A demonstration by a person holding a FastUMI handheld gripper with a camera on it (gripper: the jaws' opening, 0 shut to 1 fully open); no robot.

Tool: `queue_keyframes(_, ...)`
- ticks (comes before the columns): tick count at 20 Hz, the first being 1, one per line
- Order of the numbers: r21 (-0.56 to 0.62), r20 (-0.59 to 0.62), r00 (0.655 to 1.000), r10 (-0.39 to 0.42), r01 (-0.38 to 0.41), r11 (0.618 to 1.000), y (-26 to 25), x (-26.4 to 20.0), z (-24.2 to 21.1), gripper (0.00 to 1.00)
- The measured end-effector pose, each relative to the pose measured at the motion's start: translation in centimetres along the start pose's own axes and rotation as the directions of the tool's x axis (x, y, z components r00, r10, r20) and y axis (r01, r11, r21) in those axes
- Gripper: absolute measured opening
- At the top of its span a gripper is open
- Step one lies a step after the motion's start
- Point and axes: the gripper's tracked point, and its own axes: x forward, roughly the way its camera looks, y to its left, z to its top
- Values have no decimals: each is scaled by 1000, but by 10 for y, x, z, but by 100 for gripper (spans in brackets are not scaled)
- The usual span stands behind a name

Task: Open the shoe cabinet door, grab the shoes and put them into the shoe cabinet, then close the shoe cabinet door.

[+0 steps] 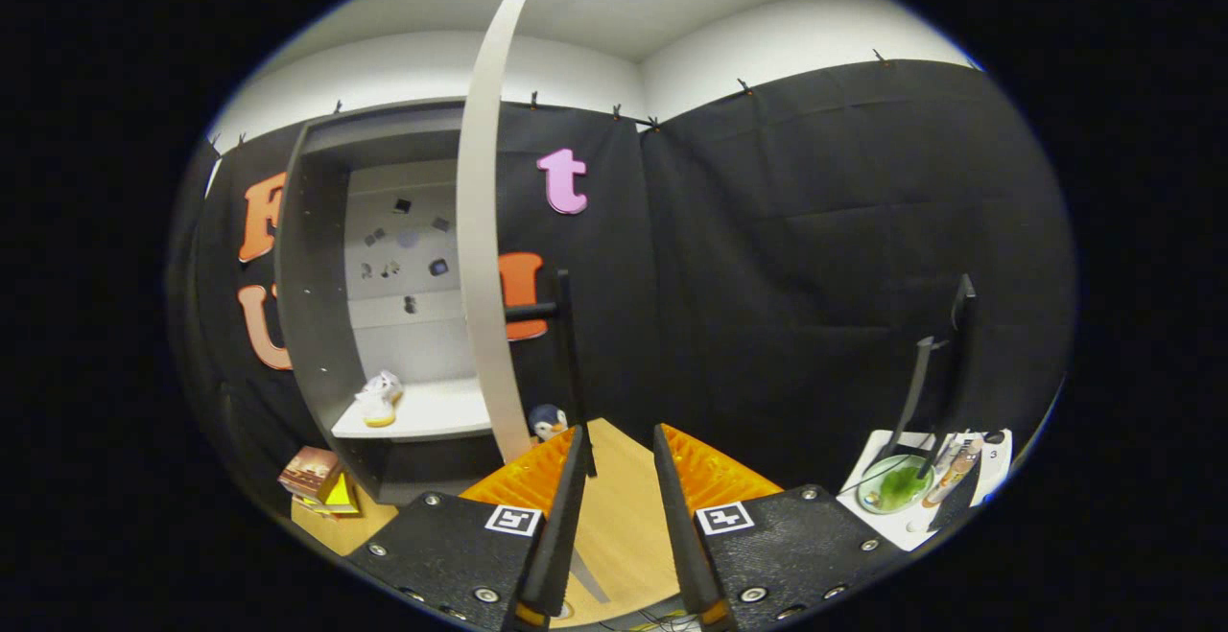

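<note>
Nearest me, the hand-held gripper (619, 445) has its ribbed fingers apart and empty above the wooden desk (624, 507). I see the shoe cabinet (317, 325) ahead and left, its tall pale door (484, 229) swung open edge-on. A small light shoe (380, 397) sits on the smooth shelf (432, 416). I judge closing remains.

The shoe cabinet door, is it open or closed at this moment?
Open. The door stands edge-on, swung away from the cabinet, so the shoes on its shelf show. The gripper is open and empty.
</note>
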Motion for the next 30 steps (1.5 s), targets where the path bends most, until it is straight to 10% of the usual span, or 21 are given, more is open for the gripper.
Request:
queue_keyframes(7,-11,-46,999,-7,7,1000,13,-54,-43,44)
queue_keyframes(17,-20,-174,970,168,-174,985,111,-128,-139,45)
queue_keyframes(30,-185,-531,806,263,-412,892,193,-53,-337,46)
